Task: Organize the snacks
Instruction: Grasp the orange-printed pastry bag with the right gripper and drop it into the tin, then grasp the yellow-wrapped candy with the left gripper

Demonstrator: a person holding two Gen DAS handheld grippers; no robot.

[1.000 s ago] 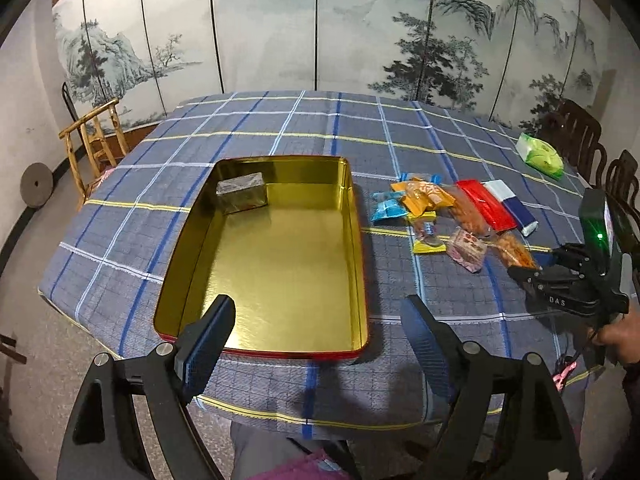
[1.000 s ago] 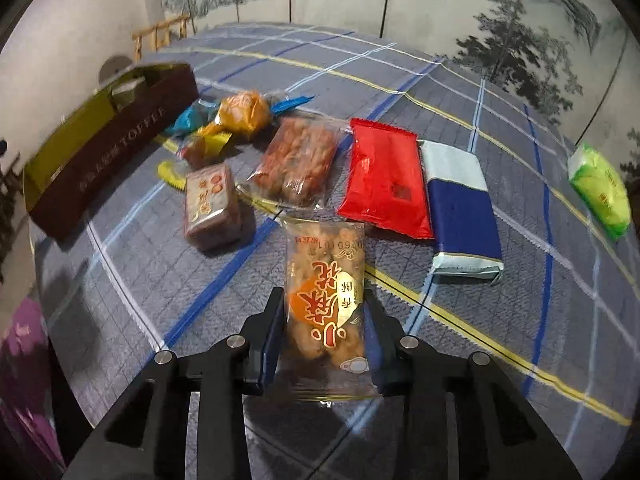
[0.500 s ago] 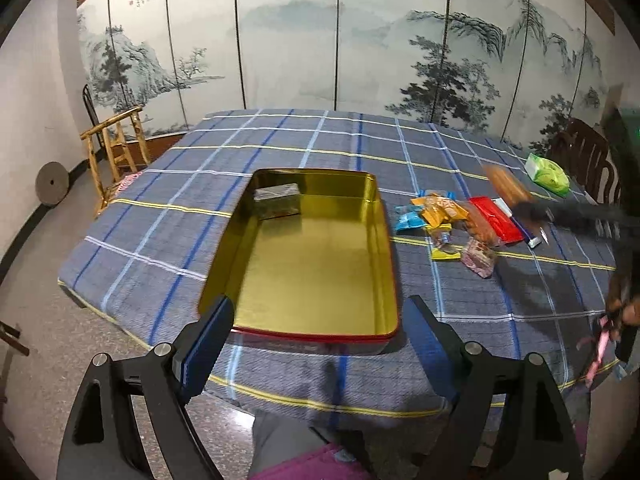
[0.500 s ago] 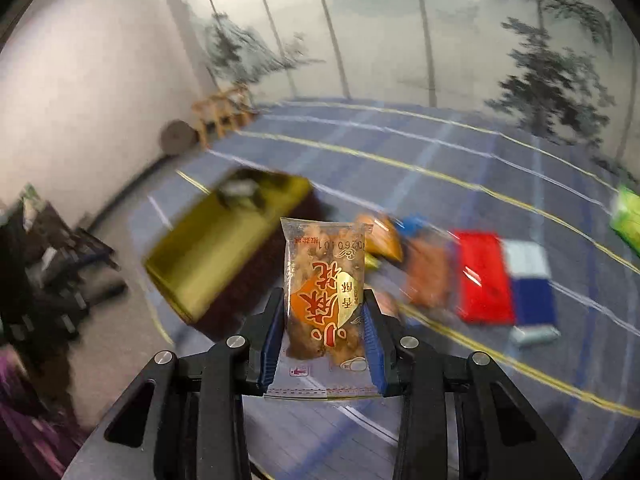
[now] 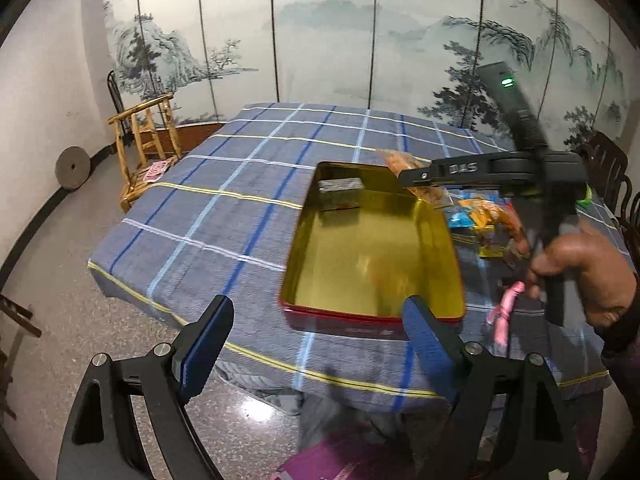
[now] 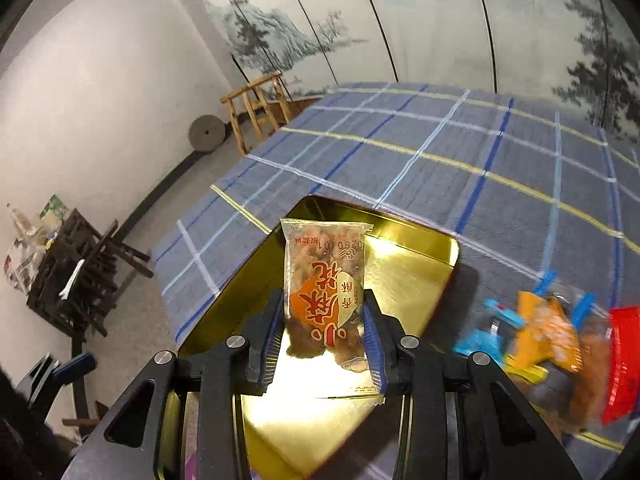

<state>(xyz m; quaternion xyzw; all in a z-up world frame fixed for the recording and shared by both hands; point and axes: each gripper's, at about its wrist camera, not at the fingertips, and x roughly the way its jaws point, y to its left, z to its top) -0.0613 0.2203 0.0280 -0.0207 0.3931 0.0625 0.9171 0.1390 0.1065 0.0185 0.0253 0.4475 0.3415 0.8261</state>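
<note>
Snack packet held over the gold tin

The right hand-held gripper (image 6: 325, 338) is closed on a clear snack packet (image 6: 325, 288) with orange print, holding it upright above the gold tin (image 6: 416, 248) on the plaid-covered desk (image 6: 500, 184). The left hand-held gripper (image 5: 316, 336) stands wide open with nothing between its fingers, near the tin's red front wall. One small wrapped block (image 5: 340, 192) lies in the tin's far corner. The other snacks (image 6: 540, 332) sit in a loose pile on the desk just to the right of the tin.
</note>
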